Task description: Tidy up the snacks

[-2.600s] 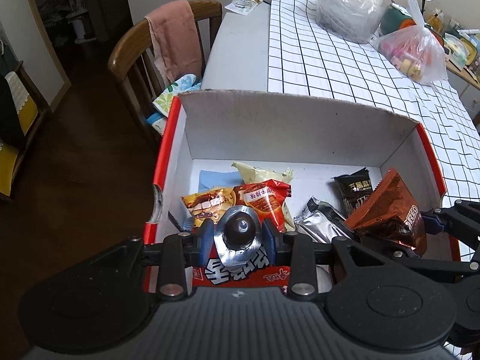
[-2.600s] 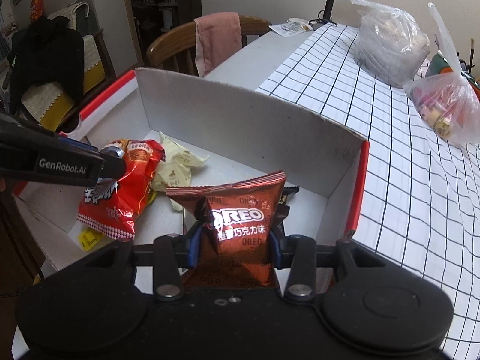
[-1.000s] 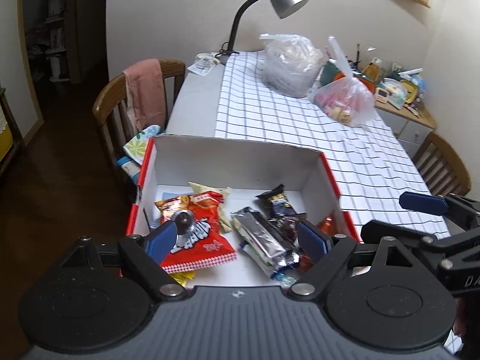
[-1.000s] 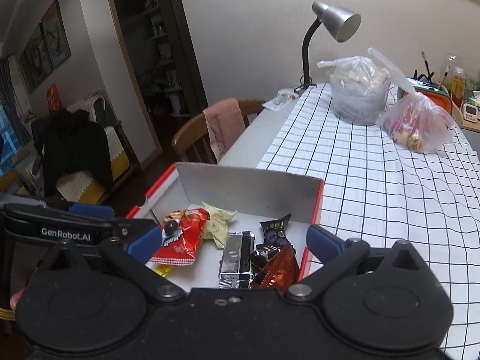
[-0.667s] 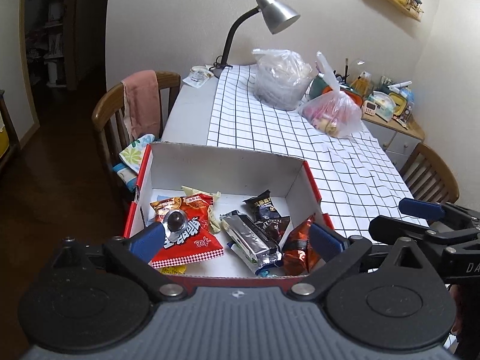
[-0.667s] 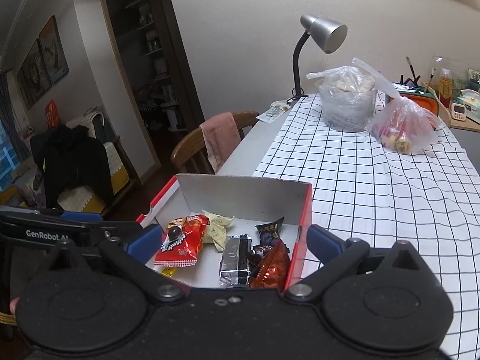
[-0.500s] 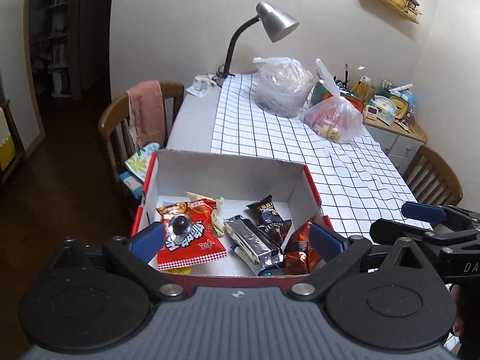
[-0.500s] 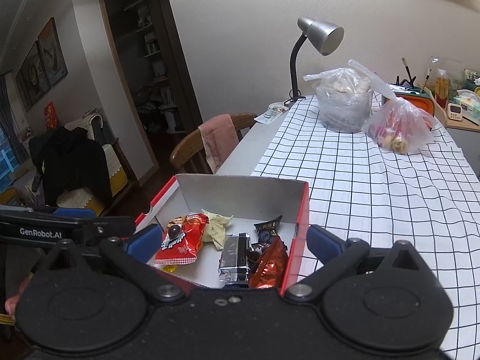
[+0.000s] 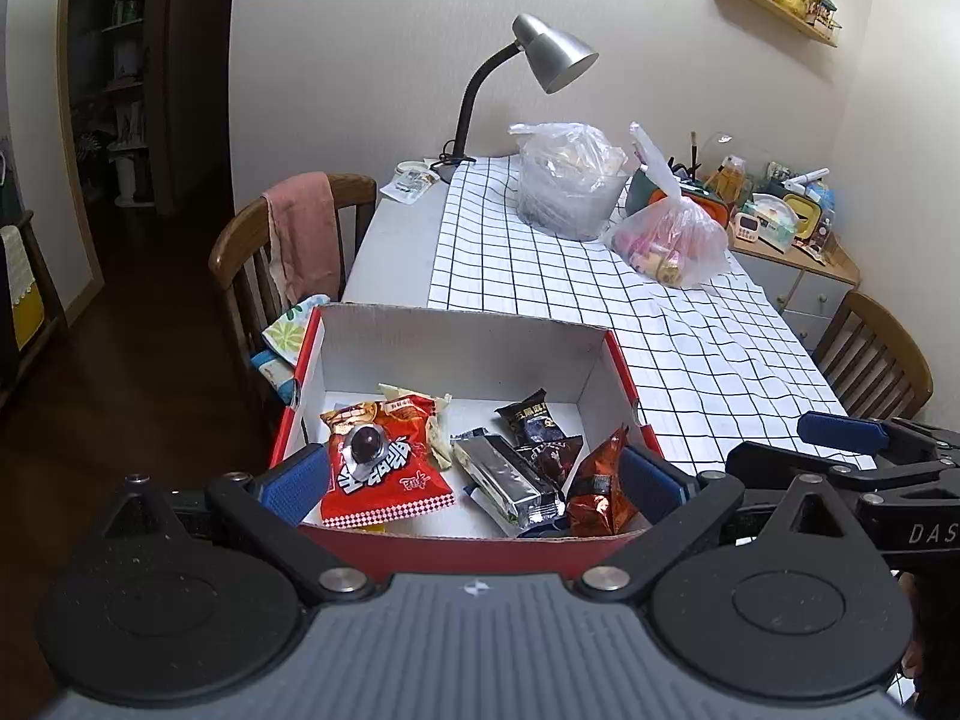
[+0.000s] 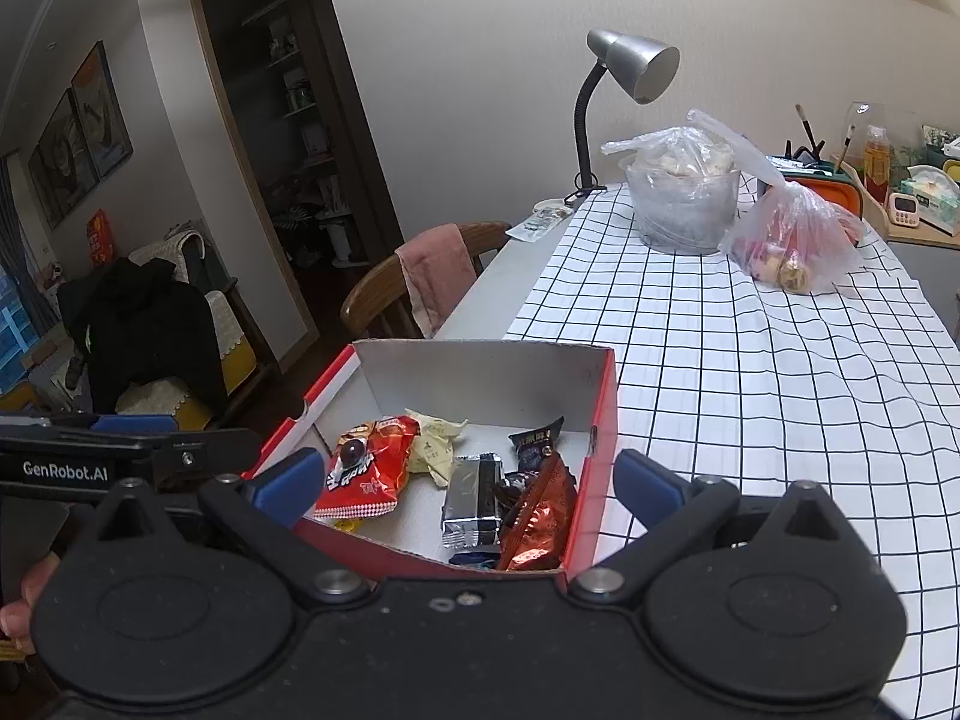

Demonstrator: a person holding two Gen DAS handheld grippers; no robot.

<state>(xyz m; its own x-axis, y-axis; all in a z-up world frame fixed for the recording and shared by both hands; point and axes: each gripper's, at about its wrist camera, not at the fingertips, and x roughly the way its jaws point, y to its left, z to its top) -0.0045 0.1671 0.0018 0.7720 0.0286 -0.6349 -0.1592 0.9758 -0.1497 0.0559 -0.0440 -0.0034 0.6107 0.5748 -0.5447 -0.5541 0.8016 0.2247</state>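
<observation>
The snacks are sitting in the box (image 9: 462, 354) in the lower middle of both frames, on the near corner of the table (image 9: 396, 252). The red bag (image 9: 384, 468) is lying at the left of the box, the silver bar (image 9: 504, 480) in the middle with its long side running toward me, and the brown bag (image 9: 600, 486) is leaning on the right wall.

My left gripper (image 9: 474, 477) is hanging just in front of the box with its jaws spread wide and nothing between them. In its frame the red bag is sitting right by my left pad. My right gripper (image 10: 468, 483) is also spread wide and holding nothing, and in its frame the brown bag is nearer its middle.

I think more snacks are waiting in the pink bag (image 9: 672, 234), far off at the upper right. My right gripper is on that side, so I am guessing it is the one to go.
</observation>
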